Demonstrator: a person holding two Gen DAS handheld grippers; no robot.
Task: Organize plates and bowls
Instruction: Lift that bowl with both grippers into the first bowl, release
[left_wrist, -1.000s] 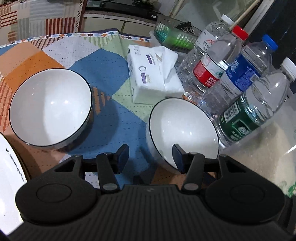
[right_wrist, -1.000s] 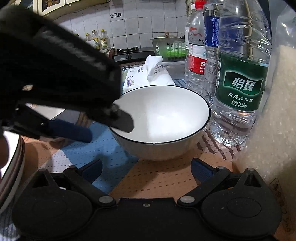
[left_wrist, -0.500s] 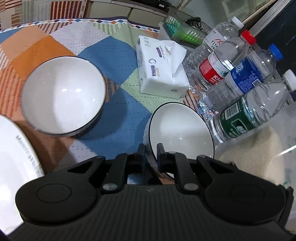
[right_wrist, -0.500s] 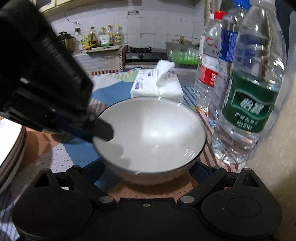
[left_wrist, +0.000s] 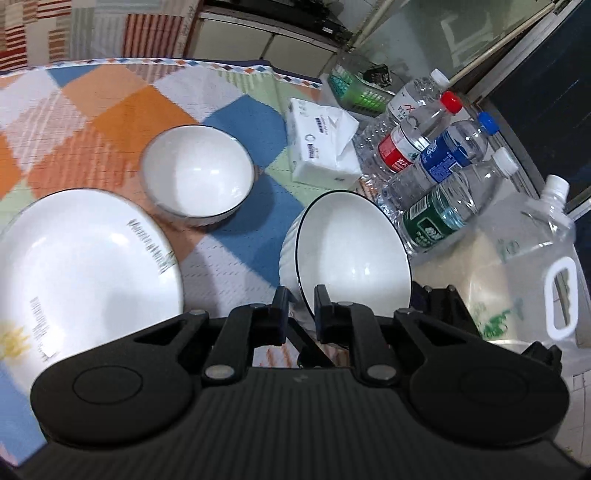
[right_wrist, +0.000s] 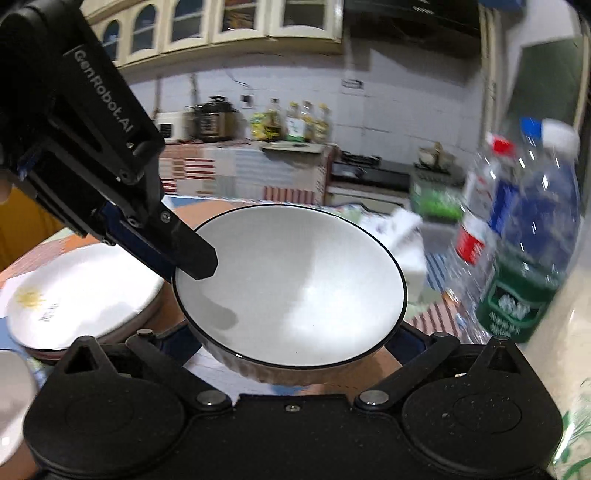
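White ceramic with a thin black rim, the round bowl (left_wrist: 351, 254) hangs tilted above the counter (left_wrist: 491, 258) near its bottle-lined edge, off the patchwork cloth (left_wrist: 110, 110). The left gripper (left_wrist: 299, 314) has its jaws clenched on the bowl's near rim, one inside, one outside. The right gripper (right_wrist: 291, 343) has its jaws spread on either side of the bowl's base; whether they press it I cannot tell. A second white bowl (left_wrist: 197, 173) and a white printed plate (left_wrist: 81, 266) sit on the cloth.
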